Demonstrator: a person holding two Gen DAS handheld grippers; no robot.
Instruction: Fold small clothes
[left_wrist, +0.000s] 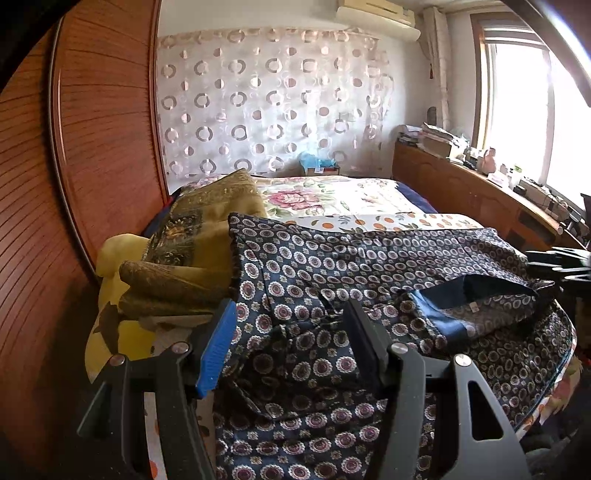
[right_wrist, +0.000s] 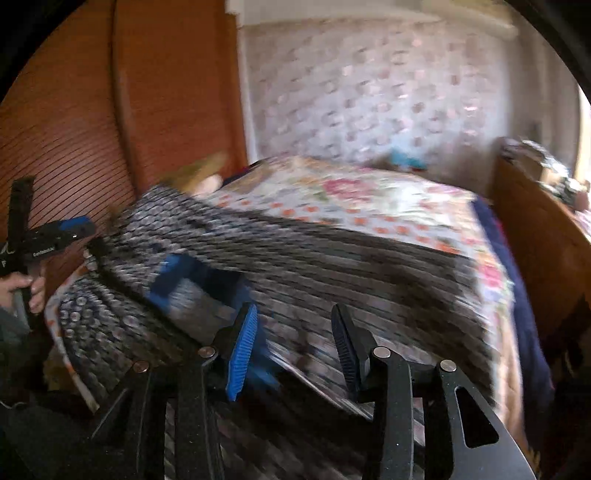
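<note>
One rumpled dark floral-print garment (left_wrist: 332, 266), ribbed wooden headboard (left_wrist: 107, 122)

There is one dark patterned garment (left_wrist: 369, 266) on one bed (left_wrist: 362, 199), one olive folded cloth (left_wrist: 207, 236), and two grippers: left gripper (left_wrist: 291, 343), right gripper (right_wrist: 295, 350).

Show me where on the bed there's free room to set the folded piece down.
Free: the floral bedspread beyond the patterned garment, between the olive cushions and the wooden shelf. Crowded: the near end, covered by the garment, and the left corner, stacked with cushions and a yellow cloth.
</note>
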